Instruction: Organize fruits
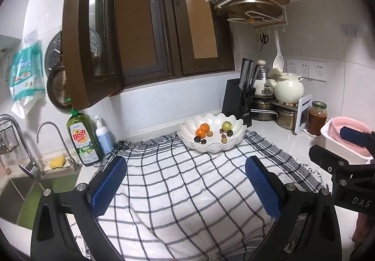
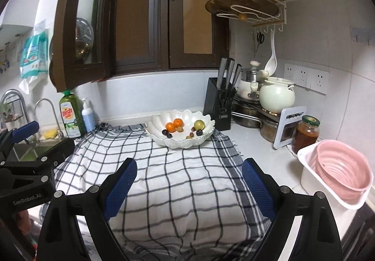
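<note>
The counter [image 1: 281, 141] is covered by a checked cloth [image 1: 187, 179], on which a white scalloped bowl [image 1: 212, 134] is set at the far edge. The left tool [image 1: 186, 181] is seen with its blue pads wide apart above the cloth; nothing is held or touched. The right tool [image 2: 188, 184] is likewise spread wide over the cloth, with nothing between the pads.

All fruit is contained in the bowl: two oranges [image 1: 202, 130], touching each other, one yellow-green fruit [image 1: 226, 125], and several small dark and tan fruits [image 1: 203, 141], too small for a firm count.

A sink [image 1: 21, 193] and a yellow sponge [image 1: 57, 162] are shown more fully in the left wrist view. The pink colander [image 2: 339, 174] in its white tub is shown whole in the right wrist view only; in the left it is partly hidden by the right tool. One knife block [image 2: 219, 102], one sauce jar [image 2: 307, 134] and two bottles, namely dish soap [image 2: 70, 118] and a pump bottle [image 2: 88, 116], are seen in both views.
</note>
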A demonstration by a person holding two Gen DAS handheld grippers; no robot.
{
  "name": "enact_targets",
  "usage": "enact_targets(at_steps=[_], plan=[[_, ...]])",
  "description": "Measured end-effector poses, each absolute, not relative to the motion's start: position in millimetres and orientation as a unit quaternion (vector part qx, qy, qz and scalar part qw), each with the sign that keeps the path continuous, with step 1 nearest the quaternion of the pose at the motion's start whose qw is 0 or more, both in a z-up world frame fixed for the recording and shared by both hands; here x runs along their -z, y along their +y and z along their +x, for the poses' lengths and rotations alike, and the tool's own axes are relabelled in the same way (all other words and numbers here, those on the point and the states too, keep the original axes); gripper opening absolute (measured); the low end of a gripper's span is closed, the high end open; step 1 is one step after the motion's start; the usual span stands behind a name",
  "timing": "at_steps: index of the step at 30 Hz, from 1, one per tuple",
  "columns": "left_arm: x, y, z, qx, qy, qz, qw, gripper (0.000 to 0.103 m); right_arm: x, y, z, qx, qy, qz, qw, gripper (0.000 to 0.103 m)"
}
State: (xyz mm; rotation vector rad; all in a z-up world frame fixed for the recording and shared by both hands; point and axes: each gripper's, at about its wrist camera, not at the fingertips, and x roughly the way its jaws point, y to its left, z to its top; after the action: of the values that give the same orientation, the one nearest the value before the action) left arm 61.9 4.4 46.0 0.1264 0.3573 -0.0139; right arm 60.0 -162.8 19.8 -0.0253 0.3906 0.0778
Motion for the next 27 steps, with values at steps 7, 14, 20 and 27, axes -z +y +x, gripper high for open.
enact_targets(at_steps=[7,14,20,27], plan=[[-52.0,4.9,40.0,0.007,0.164,0.065,0.984,0.103,-24.4,-163.3,38.3,-0.043,0.184,-0.011,0.982,0.092],[-56.1,3.1,25.0,0.019,0.159,0.066,0.985,0.103,-27.7,-165.5,26.1,-0.048,0.180,-0.003,0.982,0.092],[-60.7,1.8,17.2,0.017,0.151,0.072,0.986,0.103,-28.9,-166.7,18.9,-0.051,0.175,-0.003,0.983,0.092],[-61.1,-0.7,13.7,0.015,0.150,0.074,0.986,0.103,-29.4,-167.4,15.5,-0.052,0.175,-0.003,0.983,0.092]])
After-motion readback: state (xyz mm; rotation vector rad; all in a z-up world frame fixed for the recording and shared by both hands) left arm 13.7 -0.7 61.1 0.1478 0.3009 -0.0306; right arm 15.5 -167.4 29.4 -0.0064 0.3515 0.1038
